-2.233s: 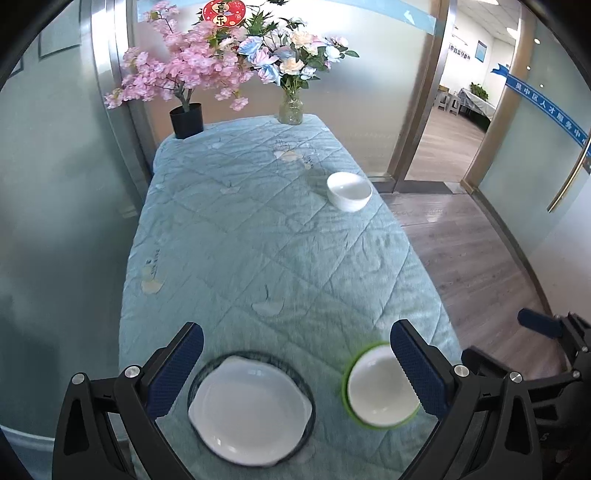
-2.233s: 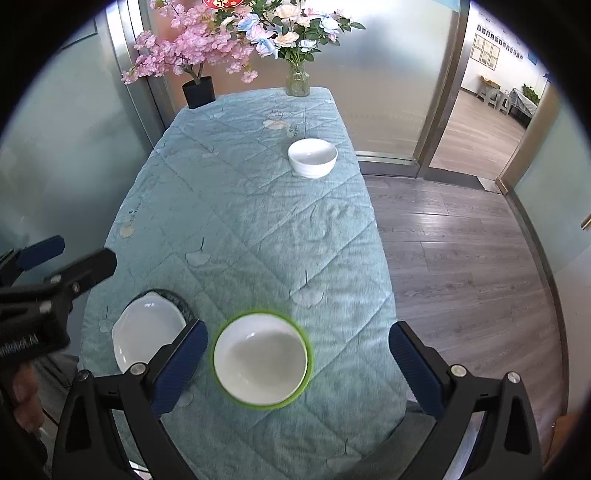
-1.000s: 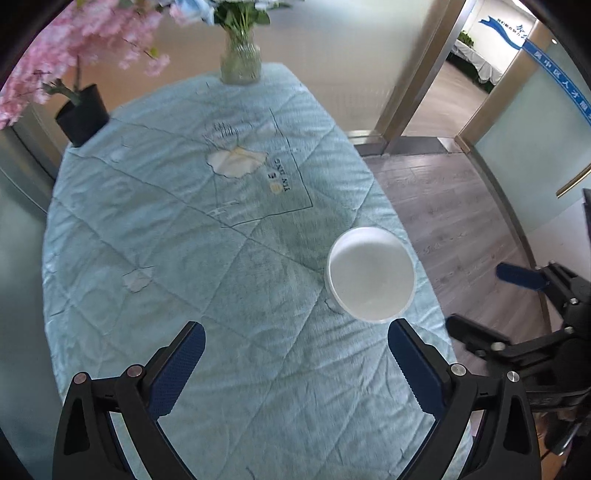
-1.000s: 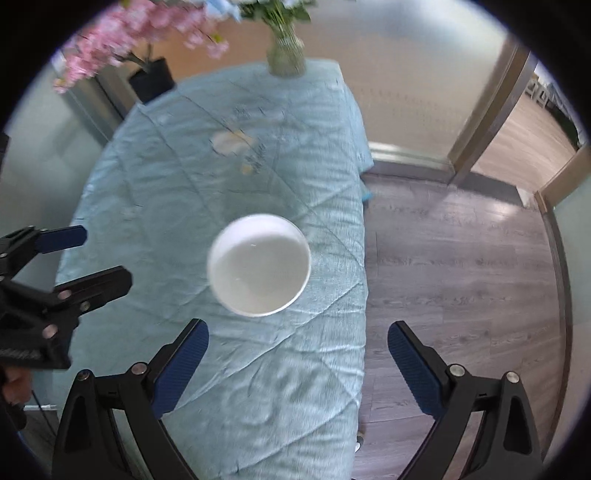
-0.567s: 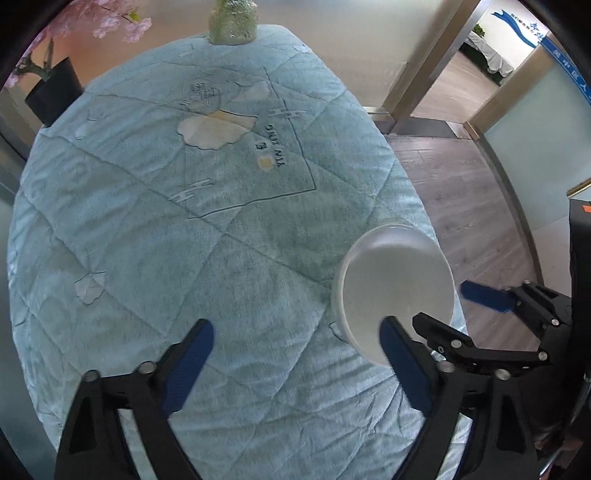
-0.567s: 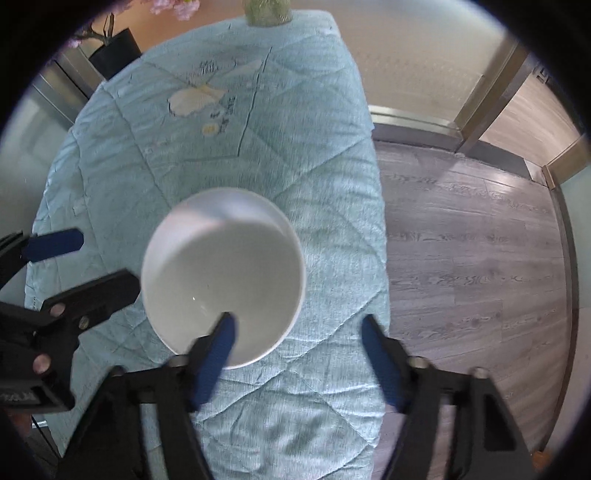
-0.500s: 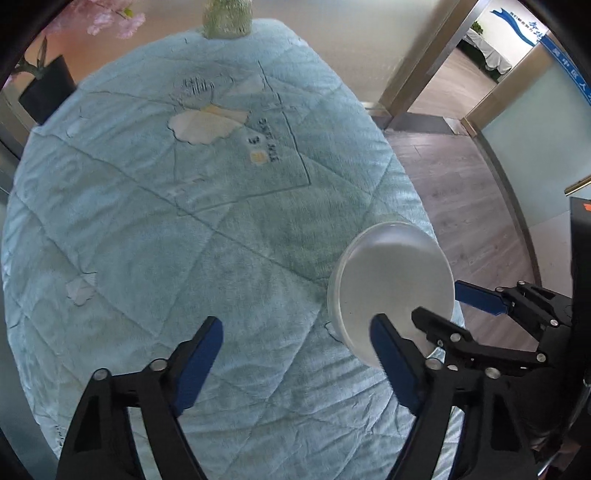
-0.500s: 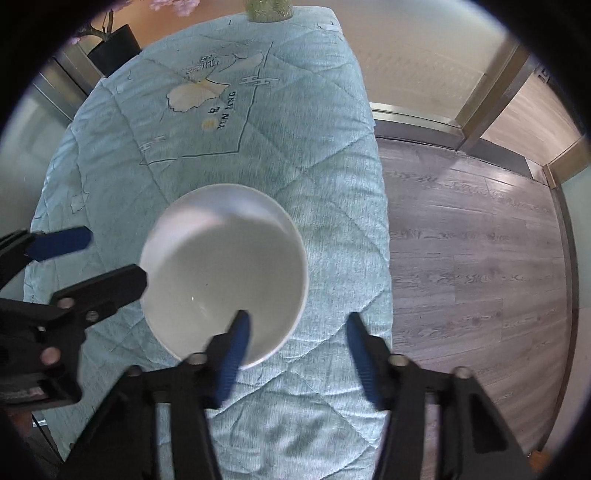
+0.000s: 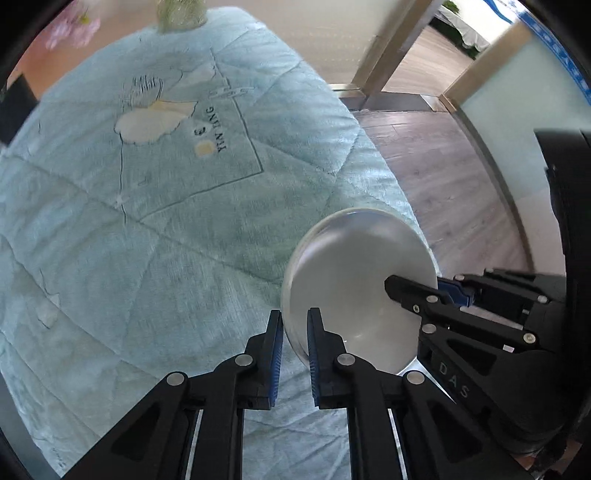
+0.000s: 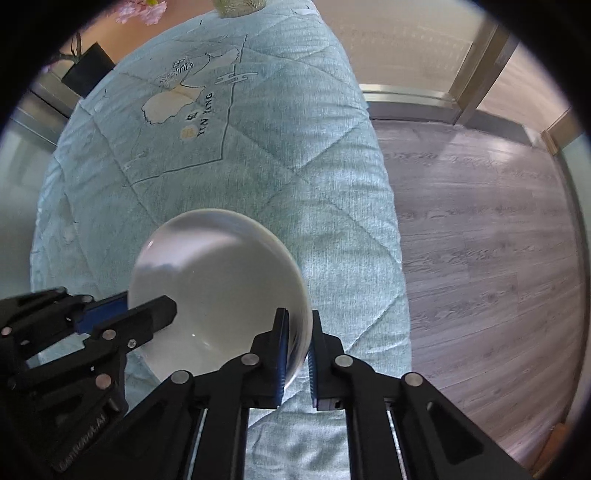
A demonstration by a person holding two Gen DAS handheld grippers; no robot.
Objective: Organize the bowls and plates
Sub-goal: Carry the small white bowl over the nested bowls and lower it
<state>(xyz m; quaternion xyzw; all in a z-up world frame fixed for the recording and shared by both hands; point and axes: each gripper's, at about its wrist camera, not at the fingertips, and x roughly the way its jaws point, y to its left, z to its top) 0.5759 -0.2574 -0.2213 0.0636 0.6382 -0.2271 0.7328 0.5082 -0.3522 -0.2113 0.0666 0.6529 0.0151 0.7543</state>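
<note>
1. Roughly left to right: counter (image 9: 110,229) is covered by a pale blue-green quilted cloth (image 10: 295,155) with an embroidered cream patch and the letters "YIN XING"; the far end is blurred.
2. Far edge: a black pot (image 10: 88,68) with pink blossoms at left, and a glass vase (image 9: 181,14) near the middle, cropped by the frame.
3. Right of the counter: grey-brown wood plank floor (image 10: 480,229), metal door frame, frosted glass panels.
4. Only container in view: one white bowl (image 9: 354,295), upright and empty, near the counter's right edge.
5. Left gripper (image 9: 295,332) has just been closing; now it is clamped on the bowl's left rim, one pad inside, one outside.
6. Right gripper (image 10: 297,339) has just been closing too; it is clamped on the opposite rim, the wall between its blue pads.
</note>
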